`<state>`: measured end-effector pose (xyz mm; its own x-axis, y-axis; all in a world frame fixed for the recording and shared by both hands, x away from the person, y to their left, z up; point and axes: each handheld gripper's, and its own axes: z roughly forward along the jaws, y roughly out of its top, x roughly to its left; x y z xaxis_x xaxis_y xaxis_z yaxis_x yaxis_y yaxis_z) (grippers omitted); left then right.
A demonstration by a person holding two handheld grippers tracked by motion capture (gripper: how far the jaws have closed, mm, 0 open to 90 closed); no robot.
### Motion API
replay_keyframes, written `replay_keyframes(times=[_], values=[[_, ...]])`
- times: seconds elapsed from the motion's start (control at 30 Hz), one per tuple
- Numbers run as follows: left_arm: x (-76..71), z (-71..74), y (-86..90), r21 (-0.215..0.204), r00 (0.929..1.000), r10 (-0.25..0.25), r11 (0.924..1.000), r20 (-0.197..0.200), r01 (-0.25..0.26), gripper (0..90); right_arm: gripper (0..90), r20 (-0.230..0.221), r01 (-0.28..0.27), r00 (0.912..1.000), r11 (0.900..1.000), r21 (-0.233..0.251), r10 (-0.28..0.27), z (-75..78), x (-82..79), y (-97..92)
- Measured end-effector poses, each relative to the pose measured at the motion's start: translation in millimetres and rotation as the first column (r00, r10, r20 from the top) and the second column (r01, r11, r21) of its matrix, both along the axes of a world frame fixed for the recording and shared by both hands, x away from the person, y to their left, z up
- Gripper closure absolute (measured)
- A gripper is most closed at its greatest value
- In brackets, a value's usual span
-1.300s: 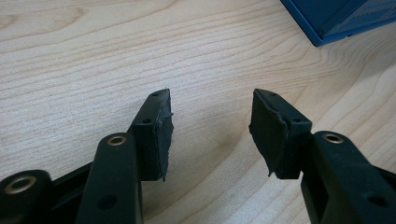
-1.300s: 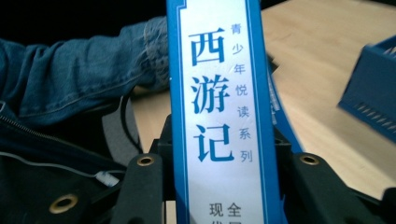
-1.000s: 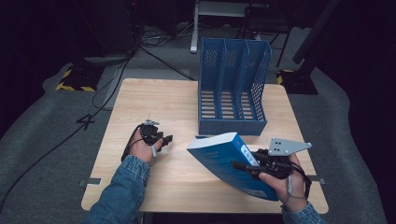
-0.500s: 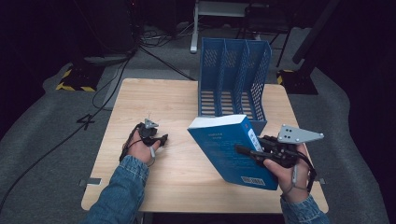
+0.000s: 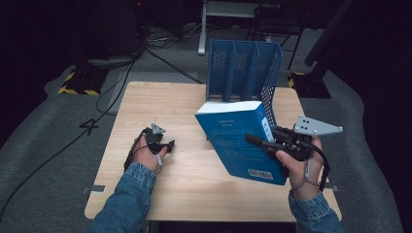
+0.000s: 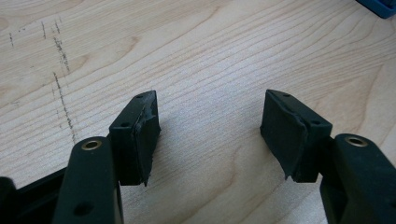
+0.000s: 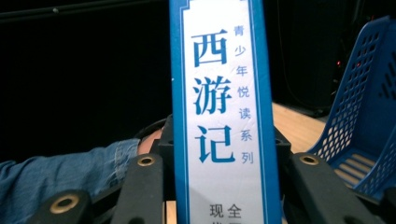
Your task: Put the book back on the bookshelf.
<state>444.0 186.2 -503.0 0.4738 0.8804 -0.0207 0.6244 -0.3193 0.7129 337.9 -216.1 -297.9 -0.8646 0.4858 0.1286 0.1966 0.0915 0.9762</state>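
Note:
A thick blue book [image 5: 228, 131] with a white spine label [image 7: 219, 107] is lifted off the table, standing nearly upright in front of the rack. My right gripper [image 5: 253, 141] is shut on its lower part, one jaw on each cover; in the right gripper view the fingers [image 7: 144, 182] flank the spine. A blue file rack [image 5: 245, 68] with several slots stands at the table's far side, right behind the book. My left gripper [image 5: 167, 144] rests low over the wooden table [image 5: 160, 107] at the left. Its jaws [image 6: 210, 130] have just been opening, with nothing between them.
The rack's perforated side wall [image 7: 364, 116] is close on the right in the right gripper view. A denim sleeve [image 7: 56, 172] lies low at its left. Cables and dark equipment sit on the floor beyond the table [image 5: 145, 43].
The right hand has raised the book and tipped it from a slant to nearly upright, closer to the rack. The left hand has stayed where it was.

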Motion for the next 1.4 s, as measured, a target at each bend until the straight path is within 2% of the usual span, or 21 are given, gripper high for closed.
replay_keyframes(times=[0.03, 0.43, 0.53, 0.6, 0.77, 0.97, 1.2, 1.23, 1.4], values=[[0.0, -0.1, -0.3, -0.001, 1.0000, 0.001, 1.0000, 0.000, -0.001, 37.3, 62.0, 0.031, 0.016, 0.9994, 0.9999, 0.004, -0.016, 3.4, 2.5, 2.2], [1.7, 0.3, -2.7, 0.003, 1.0000, 0.005, 1.0000, -0.001, -0.005, 37.0, 62.0, 0.077, 0.067, 0.9942, 0.9928, 0.099, -0.075, 17.9, 33.7, 9.7], [2.0, 0.1, -3.2, 0.003, 1.0000, 0.006, 1.0000, 0.001, -0.006, 37.0, 62.0, 0.094, 0.072, 0.9921, 0.9915, 0.108, -0.082, 23.0, 40.1, 12.6], [2.1, 0.2, -3.2, 0.004, 1.0000, 0.005, 1.0000, 0.003, -0.005, 37.0, 62.0, 0.098, 0.076, 0.9913, 0.9911, 0.109, -0.087, 25.2, 43.3, 13.6], [2.4, 0.2, -3.3, 0.007, 1.0000, 0.004, 1.0000, 0.003, -0.004, 37.0, 62.0, 0.097, 0.093, 0.9895, 0.9846, 0.148, -0.108, 29.5, 59.9, 17.0], [4.5, 0.0, -7.3, -0.001, 1.0000, 0.010, 1.0000, 0.000, -0.010, 37.0, 62.0, 0.097, 0.110, 0.9872, 0.9805, 0.163, -0.127, 30.9, 74.5, 19.8], [4.7, 0.0, -8.7, 0.001, 0.9999, 0.015, 0.9999, 0.003, -0.015, 37.1, 62.0, 0.075, 0.152, 0.9825, 0.9671, 0.204, -0.170, 30.0, 96.8, 17.8], [4.8, 0.0, -8.9, 0.000, 0.9999, 0.015, 0.9999, 0.001, -0.015, 37.1, 62.0, 0.073, 0.174, 0.9785, 0.9616, 0.212, -0.193, 30.1, 104.4, 17.0], [5.2, -0.1, -9.5, -0.002, 0.9999, 0.013, 0.9999, 0.002, -0.013, 37.2, 62.0, 0.061, 0.214, 0.9703, 0.9482, 0.235, -0.234, 27.5, 122.8, 14.6]])
